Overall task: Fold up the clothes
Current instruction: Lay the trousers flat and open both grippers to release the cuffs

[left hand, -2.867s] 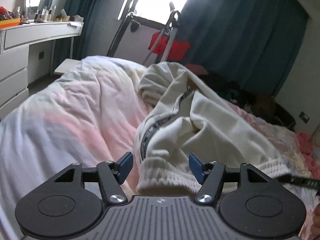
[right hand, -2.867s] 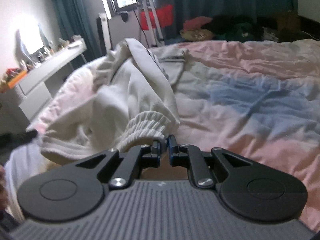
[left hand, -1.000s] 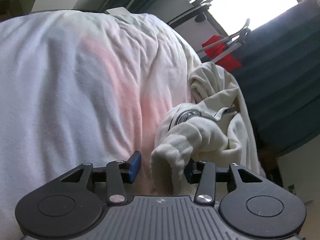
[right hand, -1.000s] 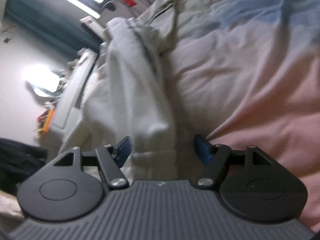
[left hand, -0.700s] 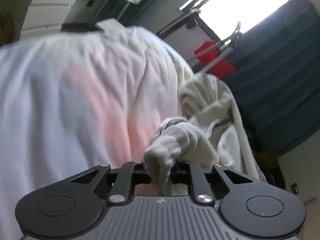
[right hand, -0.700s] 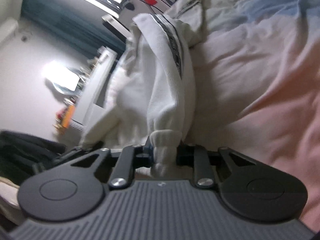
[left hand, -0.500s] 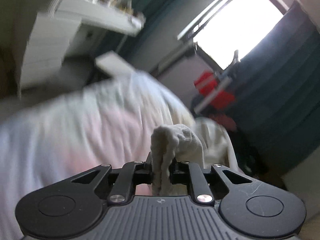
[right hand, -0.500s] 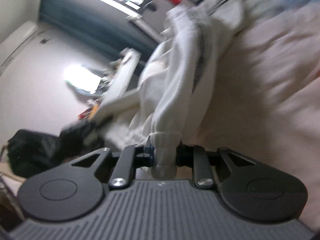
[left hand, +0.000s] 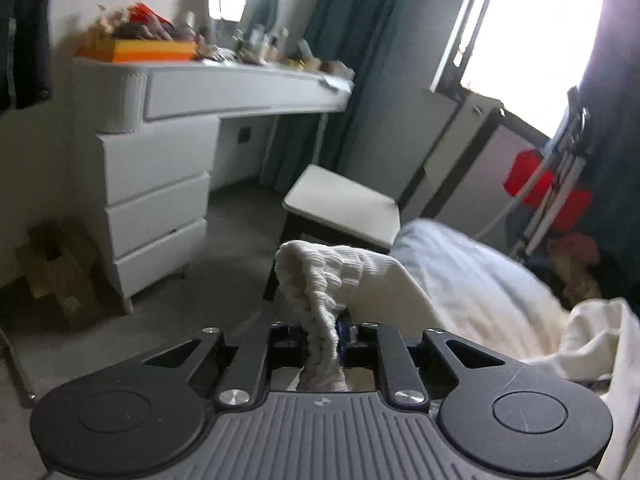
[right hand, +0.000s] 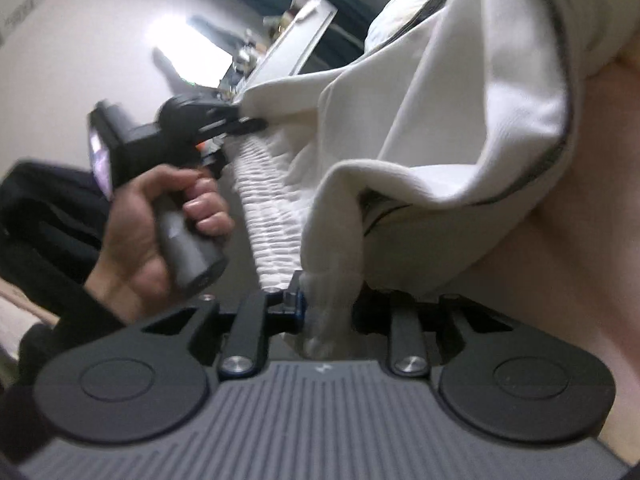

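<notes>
A cream-white pair of sweatpants with a ribbed waistband (left hand: 320, 276) and a dark side stripe hangs between both grippers above the bed. My left gripper (left hand: 324, 330) is shut on one end of the waistband. My right gripper (right hand: 326, 312) is shut on the other end of the waistband (right hand: 272, 208), which stretches up to the left gripper (right hand: 244, 122), held in a hand in the right wrist view. The rest of the sweatpants (right hand: 440, 92) drape down onto the pink duvet (right hand: 560, 260).
A white dressing table with drawers (left hand: 160, 184) stands at left, cluttered on top. A white stool (left hand: 344, 204) stands by the bed's corner. Dark curtains, a bright window (left hand: 532, 36) and a red item on a stand (left hand: 544, 188) are at the back.
Both grippers closed on the waistband ends and lifted the sweatpants off the bed. The left wrist view swung up toward the dressing table; the waistband is now stretched between the grippers.
</notes>
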The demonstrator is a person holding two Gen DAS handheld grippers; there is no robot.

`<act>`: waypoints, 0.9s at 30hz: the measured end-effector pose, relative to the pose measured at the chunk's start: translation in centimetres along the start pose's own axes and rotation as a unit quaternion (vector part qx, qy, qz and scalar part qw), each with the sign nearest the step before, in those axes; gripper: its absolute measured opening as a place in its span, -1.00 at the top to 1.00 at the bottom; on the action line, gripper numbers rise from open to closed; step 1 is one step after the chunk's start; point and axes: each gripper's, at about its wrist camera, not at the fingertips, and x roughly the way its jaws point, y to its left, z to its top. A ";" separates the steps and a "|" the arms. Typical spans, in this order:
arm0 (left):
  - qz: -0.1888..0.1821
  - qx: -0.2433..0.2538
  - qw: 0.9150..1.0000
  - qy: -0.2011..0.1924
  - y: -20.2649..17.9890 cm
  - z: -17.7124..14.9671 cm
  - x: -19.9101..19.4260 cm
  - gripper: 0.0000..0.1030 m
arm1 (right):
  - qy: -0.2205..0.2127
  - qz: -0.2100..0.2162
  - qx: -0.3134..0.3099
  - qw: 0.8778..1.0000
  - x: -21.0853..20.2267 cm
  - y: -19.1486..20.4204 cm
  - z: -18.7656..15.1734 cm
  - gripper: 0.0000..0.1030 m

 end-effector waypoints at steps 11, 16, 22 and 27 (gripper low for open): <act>-0.001 0.049 0.999 -0.022 -0.6 -2.2 -6.7 -0.56 | 0.005 -0.049 -0.106 0.993 -3.2 4.6 1.0 -0.66; -0.029 0.083 0.994 -0.057 -4.0 -4.8 -14.7 -0.65 | -0.061 -0.073 -0.160 0.983 -9.9 6.2 0.6 -0.64; -0.084 0.093 0.989 -0.080 -10.1 -8.8 -24.7 -0.68 | -0.136 -0.110 -0.207 0.963 -18.4 7.1 0.0 -0.64; -0.134 0.102 0.982 -0.083 -15.1 -13.6 -29.8 -0.72 | -0.188 -0.162 -0.217 0.944 -24.9 4.7 0.2 -0.64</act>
